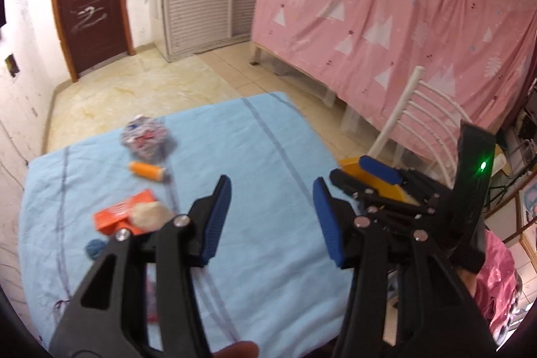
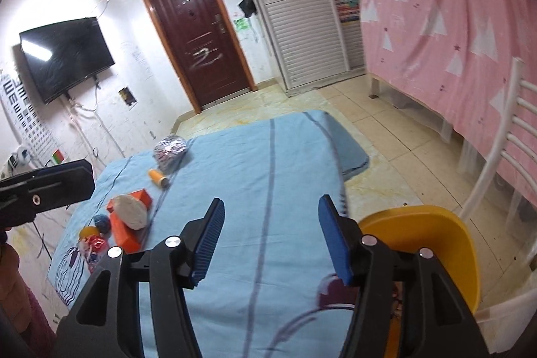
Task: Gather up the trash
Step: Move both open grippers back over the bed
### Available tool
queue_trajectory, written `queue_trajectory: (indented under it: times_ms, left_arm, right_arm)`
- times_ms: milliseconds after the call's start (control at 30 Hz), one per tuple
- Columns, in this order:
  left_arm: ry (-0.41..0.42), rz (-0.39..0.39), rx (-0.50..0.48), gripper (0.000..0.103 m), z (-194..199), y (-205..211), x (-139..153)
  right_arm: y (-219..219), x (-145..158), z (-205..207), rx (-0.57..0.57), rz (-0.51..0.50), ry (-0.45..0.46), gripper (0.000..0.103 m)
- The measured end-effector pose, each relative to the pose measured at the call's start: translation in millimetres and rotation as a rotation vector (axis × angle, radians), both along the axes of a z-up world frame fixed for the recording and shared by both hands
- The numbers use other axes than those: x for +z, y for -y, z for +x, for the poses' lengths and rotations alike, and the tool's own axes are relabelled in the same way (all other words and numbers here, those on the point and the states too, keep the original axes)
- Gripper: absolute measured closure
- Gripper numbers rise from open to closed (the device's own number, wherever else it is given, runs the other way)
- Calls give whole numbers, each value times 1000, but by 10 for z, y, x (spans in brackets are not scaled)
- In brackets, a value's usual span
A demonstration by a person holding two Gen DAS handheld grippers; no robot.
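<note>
A table under a light blue cloth (image 1: 255,156) (image 2: 268,176) holds trash at its left side: a crumpled silver wrapper ball (image 1: 147,140) (image 2: 170,151), an orange thread spool (image 1: 147,170) (image 2: 158,177), an orange box (image 1: 117,215) (image 2: 126,232) with a white crumpled wad (image 1: 151,215) (image 2: 131,212) on it, a blue ball (image 1: 94,248) (image 2: 102,222), and a red wrapper (image 2: 95,245). My left gripper (image 1: 272,217) is open and empty above the cloth. My right gripper (image 2: 272,240) is open and empty, and also shows in the left wrist view (image 1: 369,176).
A yellow bin (image 2: 436,244) sits at the table's right edge, partly behind my right gripper. A white chair (image 1: 419,130) (image 2: 503,150) stands to the right, before a pink curtain (image 1: 386,15). A brown door (image 2: 198,36) and a wall TV (image 2: 63,56) are beyond.
</note>
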State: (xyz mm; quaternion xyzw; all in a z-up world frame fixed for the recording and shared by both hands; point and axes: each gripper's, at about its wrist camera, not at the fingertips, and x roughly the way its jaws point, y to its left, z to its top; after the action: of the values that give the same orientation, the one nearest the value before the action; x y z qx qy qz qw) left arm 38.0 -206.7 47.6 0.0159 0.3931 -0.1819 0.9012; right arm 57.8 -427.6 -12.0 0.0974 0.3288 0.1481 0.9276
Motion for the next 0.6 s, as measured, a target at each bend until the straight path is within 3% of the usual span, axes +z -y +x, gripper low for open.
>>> queue_trajectory:
  times_ms: [133,600]
  left_arm:
    - [15,11,42,48,-55,-339,-11]
    - [-7,-7,190,48,-108,-1289,-132]
  right_arm:
    - [-251,25,45,37,-11,-2,49]
    - [-1064,26,173,170,-58,-19,49]
